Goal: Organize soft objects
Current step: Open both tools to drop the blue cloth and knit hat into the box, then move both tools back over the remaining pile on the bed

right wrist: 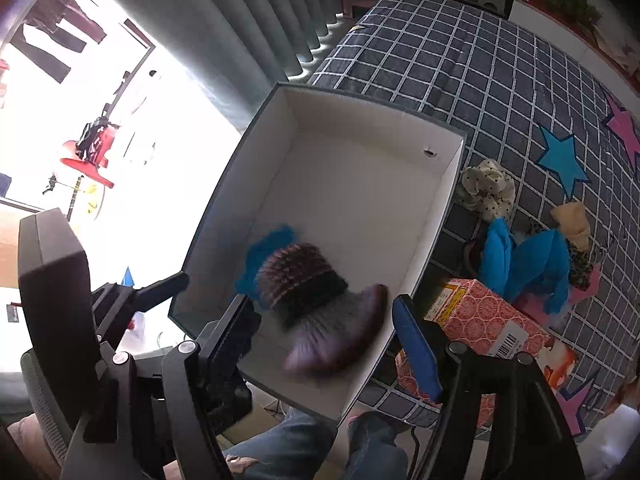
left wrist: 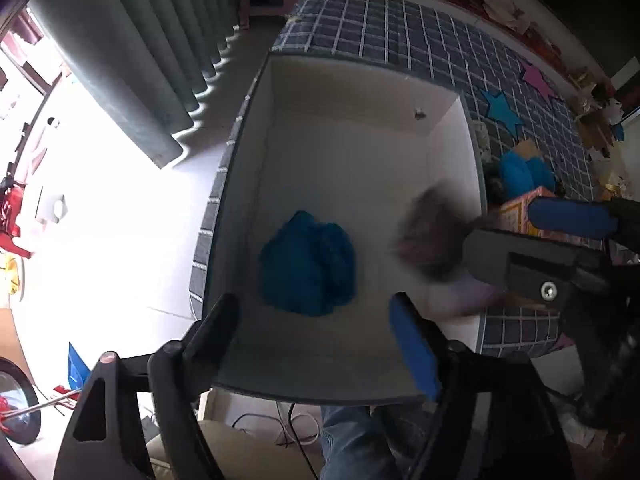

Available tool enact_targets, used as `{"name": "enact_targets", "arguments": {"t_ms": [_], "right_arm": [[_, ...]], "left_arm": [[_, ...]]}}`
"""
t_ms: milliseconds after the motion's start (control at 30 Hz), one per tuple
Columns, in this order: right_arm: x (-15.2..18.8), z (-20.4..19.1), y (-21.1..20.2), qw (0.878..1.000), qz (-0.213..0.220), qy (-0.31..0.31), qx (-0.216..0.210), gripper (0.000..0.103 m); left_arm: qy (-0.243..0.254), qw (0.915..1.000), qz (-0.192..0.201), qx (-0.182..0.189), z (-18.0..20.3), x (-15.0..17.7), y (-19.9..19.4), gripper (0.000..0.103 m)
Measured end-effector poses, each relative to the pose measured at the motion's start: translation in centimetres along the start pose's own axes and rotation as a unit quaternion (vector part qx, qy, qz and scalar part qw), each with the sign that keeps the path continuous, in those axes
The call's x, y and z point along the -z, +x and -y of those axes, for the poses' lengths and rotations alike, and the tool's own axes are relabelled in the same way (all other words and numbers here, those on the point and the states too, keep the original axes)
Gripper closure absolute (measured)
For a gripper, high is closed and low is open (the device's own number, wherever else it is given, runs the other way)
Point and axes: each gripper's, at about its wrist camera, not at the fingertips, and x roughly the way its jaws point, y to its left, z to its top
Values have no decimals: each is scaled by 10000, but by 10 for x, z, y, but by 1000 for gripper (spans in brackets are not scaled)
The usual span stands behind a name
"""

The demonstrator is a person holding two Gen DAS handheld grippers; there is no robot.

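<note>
An open white-lined box (left wrist: 360,92) (right wrist: 360,128) sits on the checked bed cover. A crumpled blue cloth (left wrist: 308,264) (right wrist: 276,240) lies on its floor. A dark knitted hat with a fur pompom (right wrist: 316,296) is blurred in the air between my right gripper's (right wrist: 324,320) spread fingers, over the box's near corner; it shows as a blurred furry shape (left wrist: 428,236) in the left wrist view. My left gripper (left wrist: 316,332) is open and empty above the box's near edge. More soft items lie right of the box: a dotted cloth (right wrist: 486,192), blue cloths (right wrist: 524,264), a tan piece (right wrist: 572,220).
A red patterned carton (right wrist: 484,328) stands just right of the box. Blue (right wrist: 560,160) and pink (right wrist: 624,128) paper stars lie on the checked cover (right wrist: 460,60). Curtains (right wrist: 248,12) and a bright window are to the left. The person's jeans (right wrist: 288,448) are below.
</note>
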Motion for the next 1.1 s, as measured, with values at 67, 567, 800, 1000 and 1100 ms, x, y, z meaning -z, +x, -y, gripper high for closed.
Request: {"name": "enact_targets", "arguments": {"t_ms": [67, 567, 800, 1000, 1100], "right_arm": [[-1, 2, -3, 10000, 55, 35, 39, 11], [14, 102, -74, 9853, 820, 1401, 524, 1], [42, 199, -53, 9647, 324, 2443, 929, 1], [34, 234, -7, 9700, -207, 2301, 754, 1], [25, 256, 13, 9679, -268, 2399, 705, 1]], "left_arm": [[-33, 9999, 94, 69, -1, -2, -2, 14], [-221, 9966, -160, 780, 17, -23, -8, 0], [-82, 9935, -143, 1126, 54, -44, -20, 0], [-231, 9950, -145, 965, 88, -61, -24, 0], [-237, 9962, -193, 816, 109, -68, -23, 0]]}}
